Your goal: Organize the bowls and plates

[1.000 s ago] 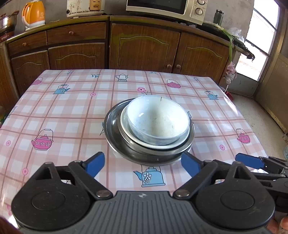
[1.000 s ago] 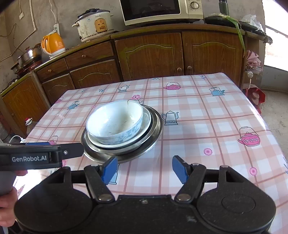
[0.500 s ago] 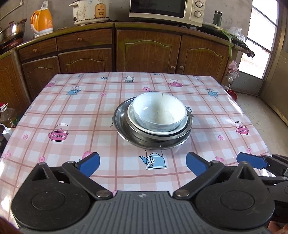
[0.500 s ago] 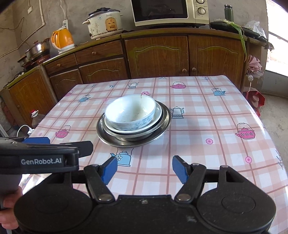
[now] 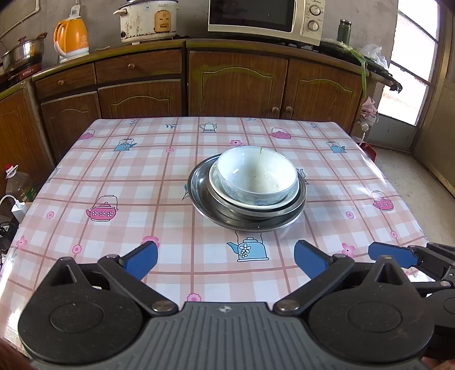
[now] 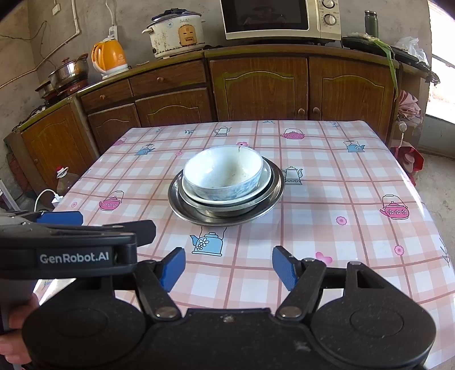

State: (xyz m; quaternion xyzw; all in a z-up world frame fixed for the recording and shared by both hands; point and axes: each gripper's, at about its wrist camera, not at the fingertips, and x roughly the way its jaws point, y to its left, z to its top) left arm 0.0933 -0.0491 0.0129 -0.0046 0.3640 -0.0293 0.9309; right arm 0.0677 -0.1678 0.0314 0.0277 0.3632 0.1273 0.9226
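A white-and-blue bowl (image 5: 257, 176) (image 6: 223, 172) sits on top of a stack in the middle of the table: under it a white plate (image 5: 216, 185) (image 6: 264, 178), then a metal dish, then a wide steel plate (image 5: 199, 196) (image 6: 177, 202). My left gripper (image 5: 226, 260) hovers open over the near part of the table, well short of the stack, nothing between its blue pads. My right gripper (image 6: 229, 269) is open too, empty, at about the same distance. Each gripper shows at the edge of the other's view.
The table (image 5: 113, 176) has a pink checked cloth with teapot prints. Behind it stand wooden cabinets (image 5: 239, 82) with a microwave (image 5: 264, 14), rice cooker (image 5: 148, 20) and orange kettle (image 5: 71, 37). An oil bottle (image 5: 17, 185) stands on the floor at left.
Both grippers have drawn back from the stack and risen a little, so the bowl and plates look smaller and farther. The stack itself has not moved.
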